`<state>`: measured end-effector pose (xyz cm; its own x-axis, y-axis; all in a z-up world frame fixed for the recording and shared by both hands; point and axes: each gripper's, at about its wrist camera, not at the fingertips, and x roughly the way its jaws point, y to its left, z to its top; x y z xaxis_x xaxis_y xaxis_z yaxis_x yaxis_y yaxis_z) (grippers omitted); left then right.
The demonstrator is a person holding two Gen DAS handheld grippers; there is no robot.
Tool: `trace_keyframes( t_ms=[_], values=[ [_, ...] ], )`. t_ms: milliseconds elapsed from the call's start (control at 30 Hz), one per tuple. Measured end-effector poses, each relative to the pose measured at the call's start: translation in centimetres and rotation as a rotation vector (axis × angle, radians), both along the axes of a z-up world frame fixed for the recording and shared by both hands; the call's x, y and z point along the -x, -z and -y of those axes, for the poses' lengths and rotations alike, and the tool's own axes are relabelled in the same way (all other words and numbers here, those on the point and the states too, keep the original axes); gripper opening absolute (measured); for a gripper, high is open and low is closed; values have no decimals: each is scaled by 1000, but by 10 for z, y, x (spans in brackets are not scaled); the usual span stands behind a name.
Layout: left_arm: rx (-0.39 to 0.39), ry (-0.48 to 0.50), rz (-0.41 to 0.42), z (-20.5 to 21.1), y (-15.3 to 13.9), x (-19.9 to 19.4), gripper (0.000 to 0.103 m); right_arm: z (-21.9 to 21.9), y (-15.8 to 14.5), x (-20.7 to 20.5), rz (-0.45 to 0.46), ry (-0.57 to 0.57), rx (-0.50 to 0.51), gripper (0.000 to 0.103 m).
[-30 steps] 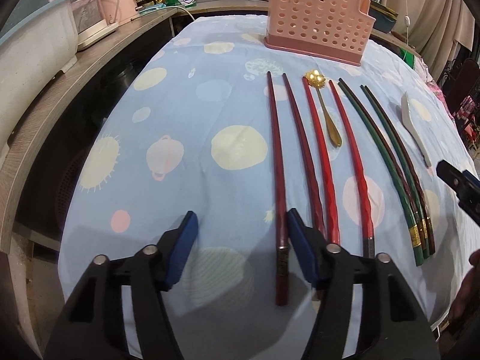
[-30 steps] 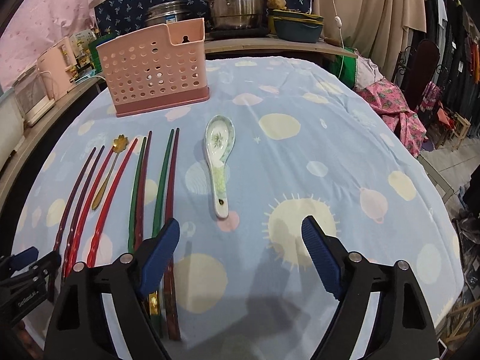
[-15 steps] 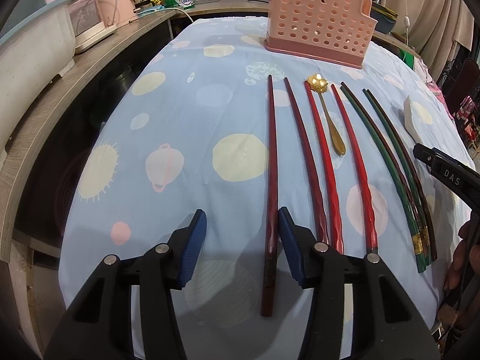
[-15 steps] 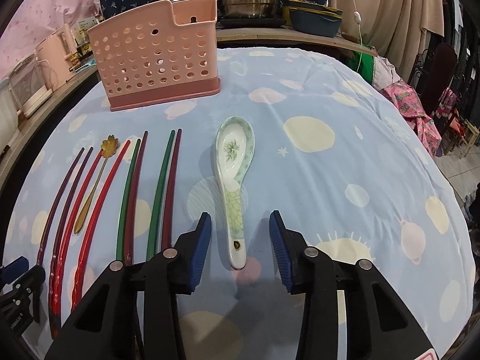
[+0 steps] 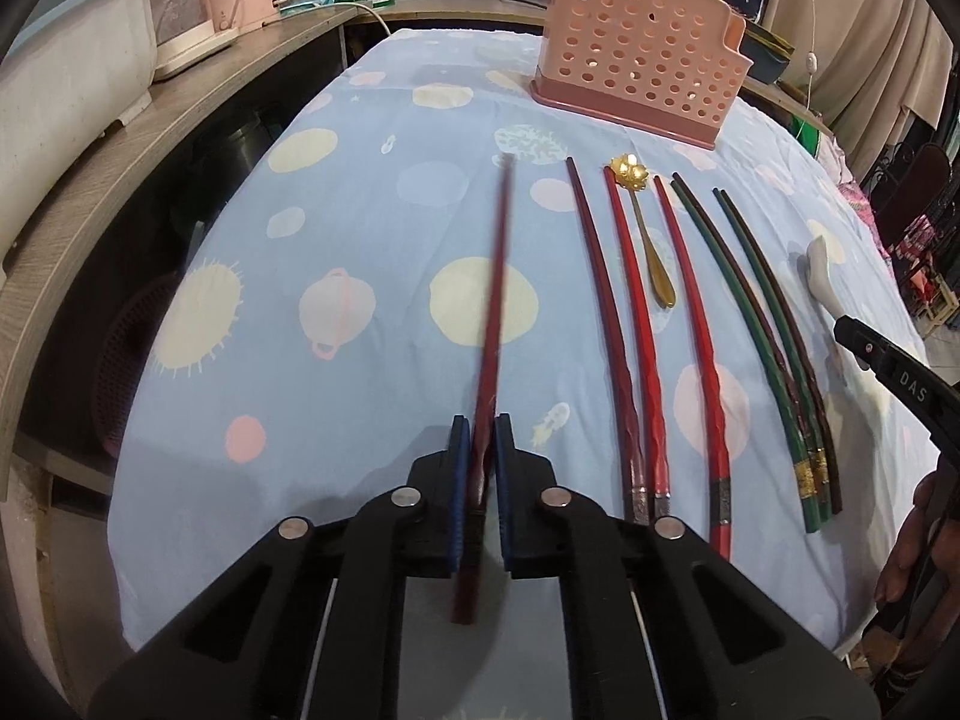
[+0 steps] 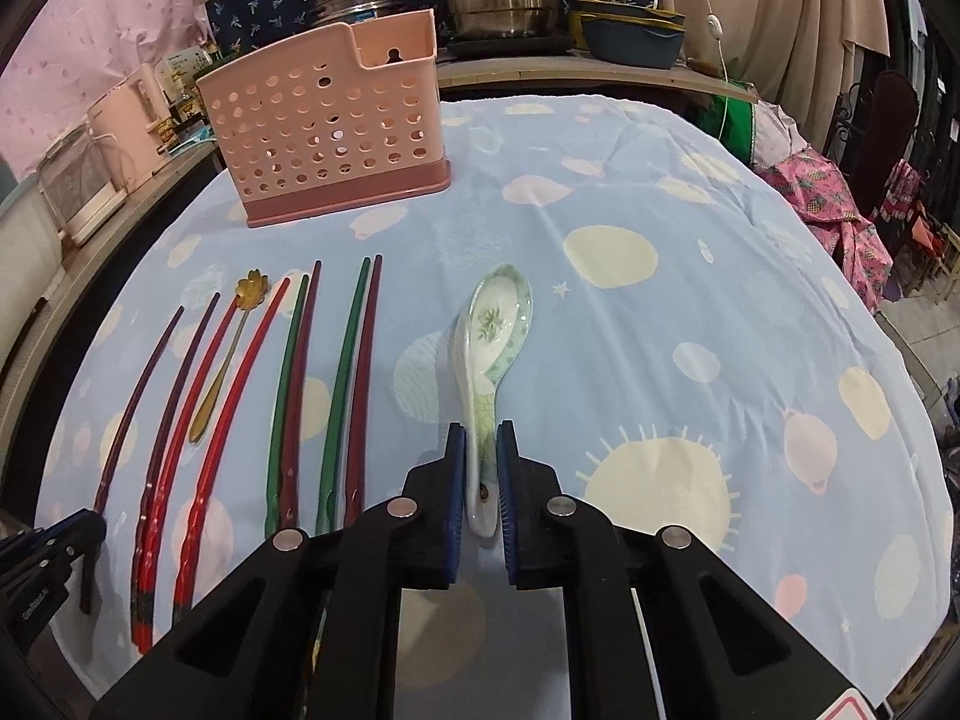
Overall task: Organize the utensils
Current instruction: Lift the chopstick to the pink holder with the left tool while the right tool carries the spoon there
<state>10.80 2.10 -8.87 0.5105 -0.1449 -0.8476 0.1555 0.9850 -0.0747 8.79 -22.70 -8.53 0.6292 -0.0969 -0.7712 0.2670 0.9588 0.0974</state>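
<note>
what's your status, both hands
Left gripper shut on dark red chopstick. Right gripper shut on ceramic spoon. Pink holder unobstructed.

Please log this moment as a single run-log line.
left gripper: shut on dark red chopstick | right gripper: shut on ceramic spoon | pink holder: empty

Dark red chopstick (image 5: pixel 493 324) — smeared by motion blur, near end hidden between blue pads. Ceramic spoon (image 5: pixel 825 276) partly cut off by the right gripper (image 5: pixel 852 330) at right.
</note>
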Motion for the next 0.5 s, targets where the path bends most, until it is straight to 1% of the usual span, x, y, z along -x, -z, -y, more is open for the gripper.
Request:
trace_keyframes(
  t_ms=[200, 333, 500],
  values=[
    [17, 2, 32, -3, -15, 10, 7, -4, -19, 18, 33, -10, -30, 9],
    [41, -2, 60, -8, -33, 12, 7, -5, -36, 24, 65, -22, -43, 8],
    [66, -7, 121, -11, -62, 6, 7, -4, -60, 25, 115, -30, -35, 6]
  ],
)
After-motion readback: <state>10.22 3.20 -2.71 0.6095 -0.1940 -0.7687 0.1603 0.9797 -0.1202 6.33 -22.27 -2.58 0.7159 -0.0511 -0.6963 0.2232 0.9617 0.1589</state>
